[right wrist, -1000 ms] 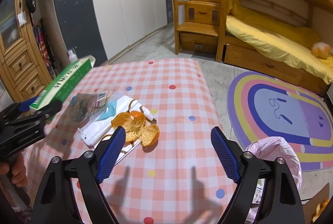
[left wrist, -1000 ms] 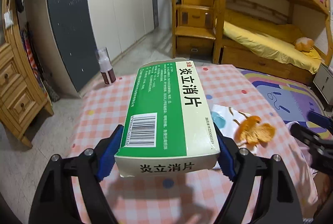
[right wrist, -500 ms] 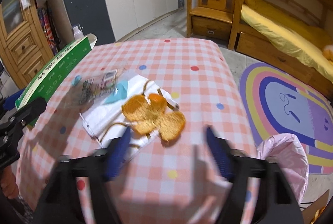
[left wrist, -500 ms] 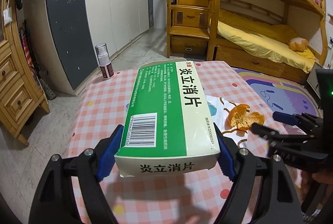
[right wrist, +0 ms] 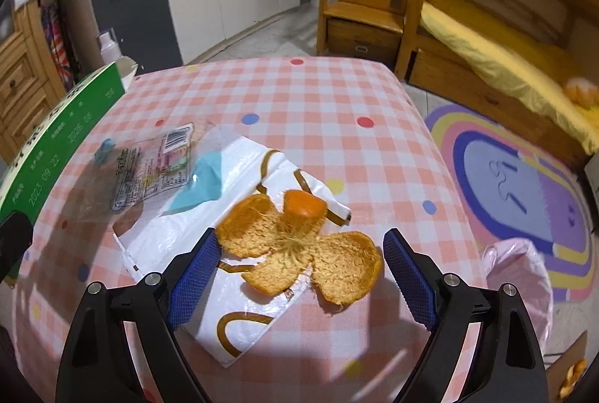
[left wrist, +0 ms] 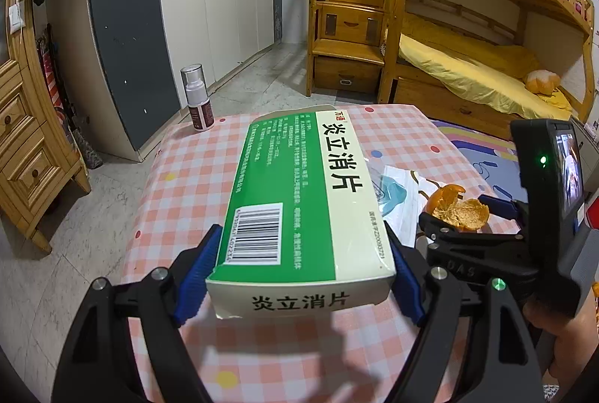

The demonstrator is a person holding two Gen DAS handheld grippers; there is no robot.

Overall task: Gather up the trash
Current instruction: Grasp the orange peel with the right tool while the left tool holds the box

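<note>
Pink-and-white checked cloth covers the table [right wrist: 337,96], whose rounded far edge drops to bare floor. The left gripper [left wrist: 299,275] tilts downward above the near part, clenched on a green-and-cream medicine box [left wrist: 299,201] lifted off the cloth. The right gripper [right wrist: 299,272] slants steeply down, jaws spread wide after just opening further, pads either side of the orange peel [right wrist: 299,246] without touching. The peel lies on a white plastic bag [right wrist: 224,290] with a clear wrapper [right wrist: 149,171] beside it.
</note>
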